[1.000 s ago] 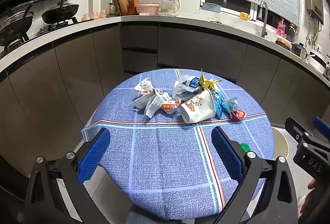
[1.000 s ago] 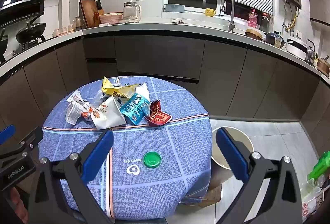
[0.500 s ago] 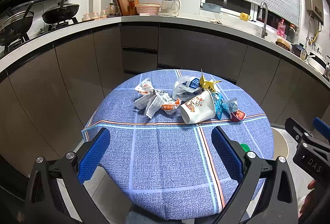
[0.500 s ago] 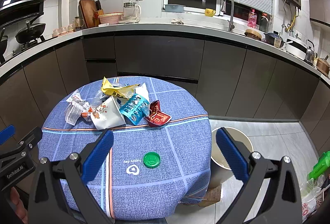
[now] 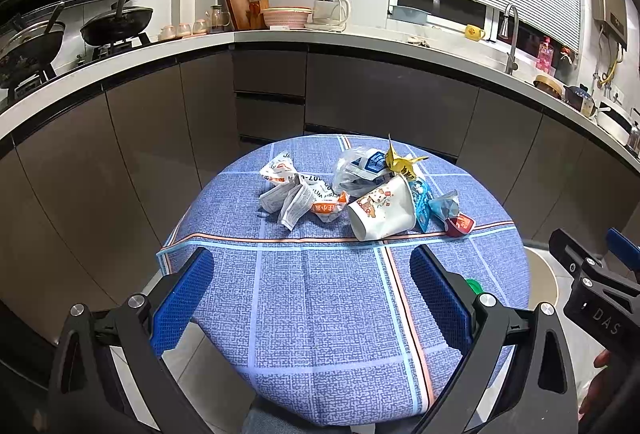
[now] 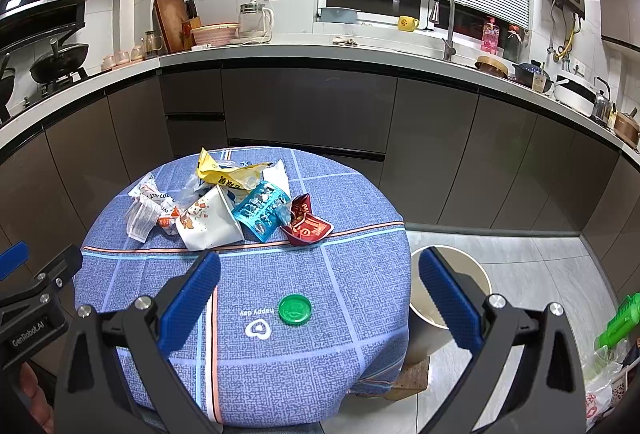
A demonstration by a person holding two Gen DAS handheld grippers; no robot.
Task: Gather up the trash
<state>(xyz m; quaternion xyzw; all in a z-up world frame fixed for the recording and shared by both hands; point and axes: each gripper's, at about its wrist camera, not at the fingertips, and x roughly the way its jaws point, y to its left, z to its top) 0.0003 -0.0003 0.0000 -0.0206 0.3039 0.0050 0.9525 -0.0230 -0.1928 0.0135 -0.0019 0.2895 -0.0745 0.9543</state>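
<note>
Both pairs of blue fingers stand spread wide with nothing between them, the left gripper and the right gripper held above the near edge of the round table, probably so the person can take in the whole heap before choosing a piece. On the far half of the table the trash lies bunched together: a paper cup on its side, white wrappers to its left, a clear bag and a yellow wrapper behind it, a light-blue packet and a red wrapper to its right. A green lid sits alone near the front of the table. A bin stands on the floor just right of the table, handy for dropping; its inside is half hidden by a finger. Print on the wrappers is too small to read.
</note>
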